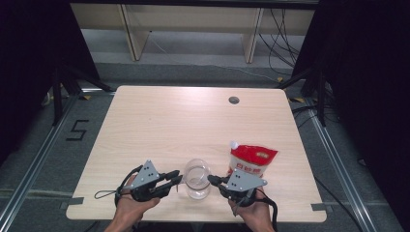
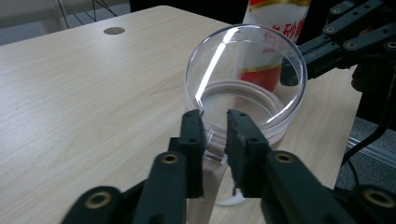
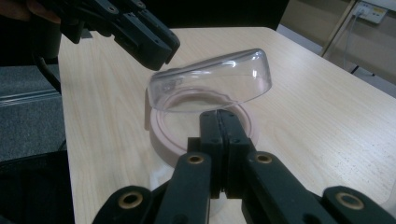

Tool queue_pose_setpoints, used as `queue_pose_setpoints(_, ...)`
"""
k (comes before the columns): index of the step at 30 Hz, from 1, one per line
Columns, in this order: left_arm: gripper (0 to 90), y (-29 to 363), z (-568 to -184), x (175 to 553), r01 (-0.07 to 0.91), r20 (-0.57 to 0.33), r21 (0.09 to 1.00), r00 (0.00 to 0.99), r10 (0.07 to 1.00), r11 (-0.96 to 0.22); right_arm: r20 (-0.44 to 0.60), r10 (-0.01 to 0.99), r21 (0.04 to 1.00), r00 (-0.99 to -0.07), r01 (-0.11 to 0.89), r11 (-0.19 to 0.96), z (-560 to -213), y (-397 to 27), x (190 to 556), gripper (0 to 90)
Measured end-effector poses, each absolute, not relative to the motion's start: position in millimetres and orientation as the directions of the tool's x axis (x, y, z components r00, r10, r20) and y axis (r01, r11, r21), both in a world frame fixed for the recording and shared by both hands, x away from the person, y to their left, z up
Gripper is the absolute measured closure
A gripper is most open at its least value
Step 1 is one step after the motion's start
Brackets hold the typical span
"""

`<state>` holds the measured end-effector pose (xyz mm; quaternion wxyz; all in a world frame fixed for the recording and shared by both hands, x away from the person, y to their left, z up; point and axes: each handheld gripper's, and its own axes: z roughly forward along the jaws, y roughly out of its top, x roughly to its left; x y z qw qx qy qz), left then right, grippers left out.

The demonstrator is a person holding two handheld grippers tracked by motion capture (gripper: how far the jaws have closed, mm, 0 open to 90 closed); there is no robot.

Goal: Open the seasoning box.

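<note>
1. A clear, round plastic jar with a pale ring at its mouth [image 1: 197, 182] stands near the front edge of the light wooden table [image 1: 159, 121], between the two hand-held tongs, its clear domed hinged lid [image 3: 212, 81] tilted up over the opening.
2. The left gripper [image 2: 215, 128] has its black jaws set narrowly about the small clear tab [image 2: 214, 140] at the jar's rim; whether the pads press on it cannot be told.
3. The right gripper [image 3: 219, 122] reaches the jar from the opposite side with its jaws shut flat together and nothing between them, the tips sitting at the jar's pale ring.
4. A red-and-white spouted pouch [image 1: 251, 160] stands just behind and to the right of the jar.
5. The step in hand appears to be swinging the lid open; done well, one tong would steady the jar low on its body while the other lifts gently, so the light jar does not tip or slide.
6. The right gripper view shows the lid raised at a slant above the ring; the high view, looking down, blends lid and jar into one circle.
</note>
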<state>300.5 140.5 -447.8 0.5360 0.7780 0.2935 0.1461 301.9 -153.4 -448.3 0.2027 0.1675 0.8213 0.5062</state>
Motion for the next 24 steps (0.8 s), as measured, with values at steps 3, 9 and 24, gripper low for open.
queue_pose_setpoints(3,52.2,147.4,-448.8,299.5,0.286,-0.075,0.924,0.789,0.61,-0.255,-0.165,0.484,0.902,-0.859,0.067,0.427,-446.5,-152.0,301.4,90.0)
queue_pose_setpoints(9,34.3,154.0,-463.3,290.1,0.299,-0.058,0.905,0.792,0.608,-0.303,-0.188,0.465,0.902,-0.865,0.035,0.43,-441.4,-144.5,299.8,90.0)
queue_pose_setpoints(24,17.1,173.5,-487.5,287.3,0.352,-0.049,0.872,0.755,0.653,-0.341,-0.177,0.433,0.906,-0.884,0.025,0.423,-435.0,-126.5,296.9,89.5)
